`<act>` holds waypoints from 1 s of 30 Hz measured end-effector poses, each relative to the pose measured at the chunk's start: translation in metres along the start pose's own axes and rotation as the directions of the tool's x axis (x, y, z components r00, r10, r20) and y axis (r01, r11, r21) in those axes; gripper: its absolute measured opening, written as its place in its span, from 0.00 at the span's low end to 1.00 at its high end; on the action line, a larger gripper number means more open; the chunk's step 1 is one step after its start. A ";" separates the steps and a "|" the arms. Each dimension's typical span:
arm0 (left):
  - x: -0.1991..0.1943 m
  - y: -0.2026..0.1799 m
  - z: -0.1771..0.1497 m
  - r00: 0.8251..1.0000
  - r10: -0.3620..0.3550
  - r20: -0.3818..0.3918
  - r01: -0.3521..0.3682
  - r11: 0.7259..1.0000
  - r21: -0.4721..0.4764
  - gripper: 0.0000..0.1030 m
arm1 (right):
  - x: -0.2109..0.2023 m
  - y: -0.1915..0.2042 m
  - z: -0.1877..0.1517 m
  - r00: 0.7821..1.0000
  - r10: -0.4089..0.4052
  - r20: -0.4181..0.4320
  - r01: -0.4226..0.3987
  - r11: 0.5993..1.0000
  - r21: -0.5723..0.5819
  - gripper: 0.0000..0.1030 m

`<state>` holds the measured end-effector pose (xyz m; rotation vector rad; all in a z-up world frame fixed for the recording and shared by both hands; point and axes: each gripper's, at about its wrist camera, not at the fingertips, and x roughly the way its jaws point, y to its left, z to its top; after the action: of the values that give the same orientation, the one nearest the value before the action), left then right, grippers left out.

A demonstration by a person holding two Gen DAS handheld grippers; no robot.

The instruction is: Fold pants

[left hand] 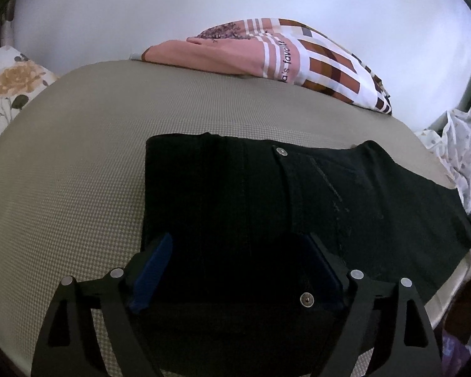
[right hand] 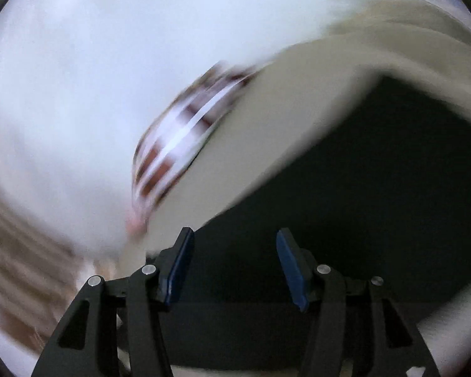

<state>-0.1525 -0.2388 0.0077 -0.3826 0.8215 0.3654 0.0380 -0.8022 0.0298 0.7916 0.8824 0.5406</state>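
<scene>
Black pants [left hand: 267, 201] lie flat on a beige bed surface [left hand: 78, 157], waistband end toward me, with a metal button [left hand: 307, 299] near my fingers and a rivet [left hand: 280, 151] farther off. My left gripper [left hand: 238, 251] is open, its blue-padded fingers [left hand: 154, 267] spread just above the waist part of the pants. The right wrist view is motion-blurred: my right gripper [right hand: 234, 260] is open over the black pants [right hand: 376, 204], holding nothing.
A pile of folded bedding in pink, white and brown checks [left hand: 282, 56] lies at the far edge of the bed. A floral pillow [left hand: 9, 84] sits far left, patterned white cloth [left hand: 461, 160] at right. A white wall [left hand: 204, 0] stands behind.
</scene>
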 end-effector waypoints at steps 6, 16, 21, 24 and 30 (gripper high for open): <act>-0.002 -0.001 -0.004 1.000 0.000 0.021 0.000 1.000 -0.004 0.84 | -0.118 -0.101 0.001 0.979 -0.023 0.202 -0.035 0.959 0.280 0.51; 0.003 -0.009 -0.004 1.000 0.026 0.010 -0.027 0.999 0.038 0.90 | -0.097 -0.112 -0.006 0.970 0.118 0.214 -0.185 0.926 0.330 0.51; 0.003 -0.011 -0.004 0.999 0.037 0.009 -0.038 0.998 0.043 0.91 | -0.095 -0.123 -0.005 0.980 0.065 0.191 -0.132 0.921 0.366 0.47; 0.003 -0.012 -0.004 0.999 0.040 0.009 -0.041 0.998 0.046 0.91 | -0.095 -0.124 -0.003 0.983 0.052 0.176 -0.111 0.931 0.348 0.46; 0.004 -0.011 -0.005 0.999 0.044 0.005 -0.045 0.998 0.052 0.92 | -0.083 -0.125 -0.001 0.993 -0.043 0.109 0.002 0.936 0.353 0.05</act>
<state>-0.1482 -0.2500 0.0041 -0.3149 0.8349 0.3852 0.0050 -0.9351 -0.0306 1.1264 0.8917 0.3143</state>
